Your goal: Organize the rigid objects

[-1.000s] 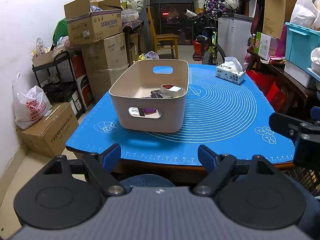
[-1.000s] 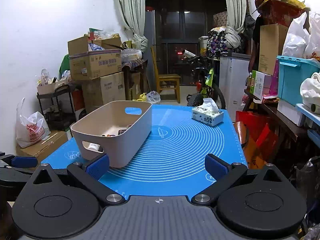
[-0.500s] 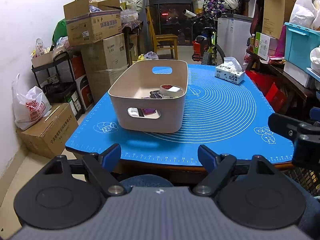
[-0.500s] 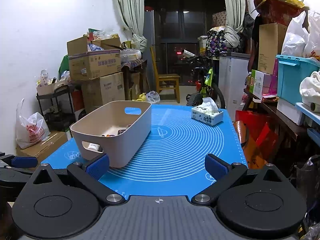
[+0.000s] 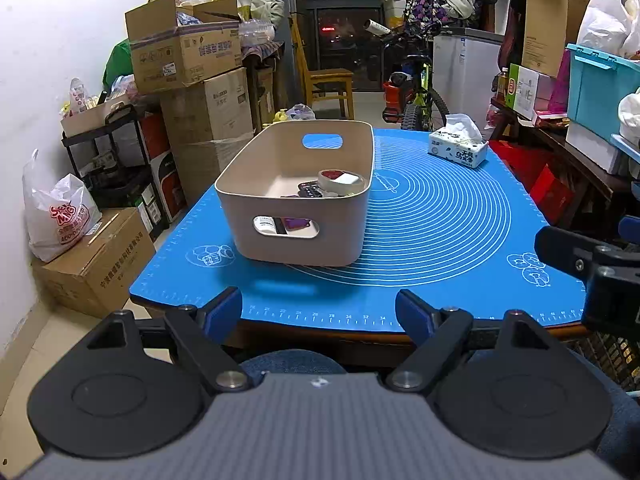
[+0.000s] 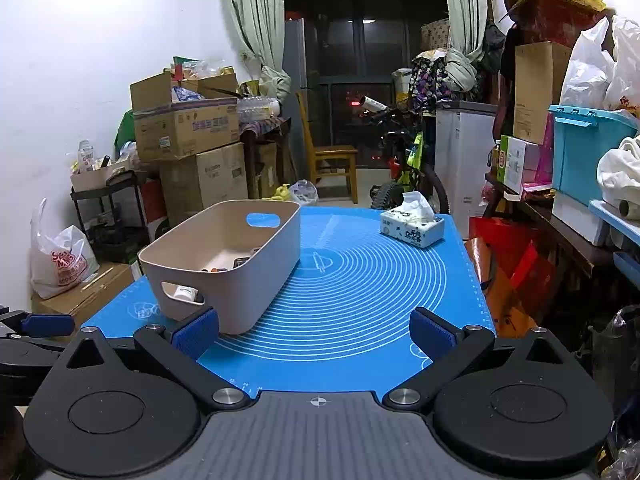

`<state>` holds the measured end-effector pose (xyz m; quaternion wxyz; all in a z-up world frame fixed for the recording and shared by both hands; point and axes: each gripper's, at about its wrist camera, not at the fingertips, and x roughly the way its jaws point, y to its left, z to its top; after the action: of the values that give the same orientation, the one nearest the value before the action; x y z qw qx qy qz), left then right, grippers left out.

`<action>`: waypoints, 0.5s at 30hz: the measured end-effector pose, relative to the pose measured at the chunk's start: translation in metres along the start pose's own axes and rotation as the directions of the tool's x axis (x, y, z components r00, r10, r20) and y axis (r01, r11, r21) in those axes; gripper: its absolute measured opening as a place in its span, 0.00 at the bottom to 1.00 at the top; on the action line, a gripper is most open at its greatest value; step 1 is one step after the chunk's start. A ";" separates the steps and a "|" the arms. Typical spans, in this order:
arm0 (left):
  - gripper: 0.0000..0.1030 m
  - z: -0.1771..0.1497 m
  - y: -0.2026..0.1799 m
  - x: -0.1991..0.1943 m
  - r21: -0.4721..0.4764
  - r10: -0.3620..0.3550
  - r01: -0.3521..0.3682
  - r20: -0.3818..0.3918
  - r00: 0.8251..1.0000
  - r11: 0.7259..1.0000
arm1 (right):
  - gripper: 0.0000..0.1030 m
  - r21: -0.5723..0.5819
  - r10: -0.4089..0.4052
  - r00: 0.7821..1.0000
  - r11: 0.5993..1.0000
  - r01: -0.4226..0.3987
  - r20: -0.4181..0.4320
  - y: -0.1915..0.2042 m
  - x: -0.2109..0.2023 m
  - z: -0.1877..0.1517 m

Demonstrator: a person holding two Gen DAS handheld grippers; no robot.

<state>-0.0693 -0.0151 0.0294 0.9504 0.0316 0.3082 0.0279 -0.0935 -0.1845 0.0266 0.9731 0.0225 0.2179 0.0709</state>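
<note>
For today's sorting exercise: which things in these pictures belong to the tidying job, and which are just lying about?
Part of the job:
- beige bin on the blue mat
- tape roll and other small items inside the bin
- left gripper and right gripper, both open and empty

Just lying about:
- tissue box
- cardboard boxes
- bicycle
- wooden chair

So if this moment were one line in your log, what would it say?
left gripper: open, empty | right gripper: open, empty | bin: on mat, holds tape roll and small items

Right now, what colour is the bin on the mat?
Beige bin on the blue mat; clearest in the left wrist view.
</note>
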 end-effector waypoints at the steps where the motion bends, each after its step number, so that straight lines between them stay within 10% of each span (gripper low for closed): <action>1: 0.81 0.000 0.000 0.000 -0.001 0.000 0.000 0.000 1.000 1.000 | 0.98 0.001 -0.001 1.000 1.000 0.001 -0.001 0.000 0.000 0.000; 15: 0.81 0.001 0.000 -0.001 -0.008 0.001 -0.001 0.008 1.000 1.000 | 0.98 -0.001 -0.006 1.000 1.000 0.006 0.001 0.002 0.002 0.000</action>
<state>-0.0699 -0.0150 0.0306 0.9517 0.0280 0.3044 0.0294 -0.0920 -0.1823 0.0257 0.9734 0.0215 0.2177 0.0679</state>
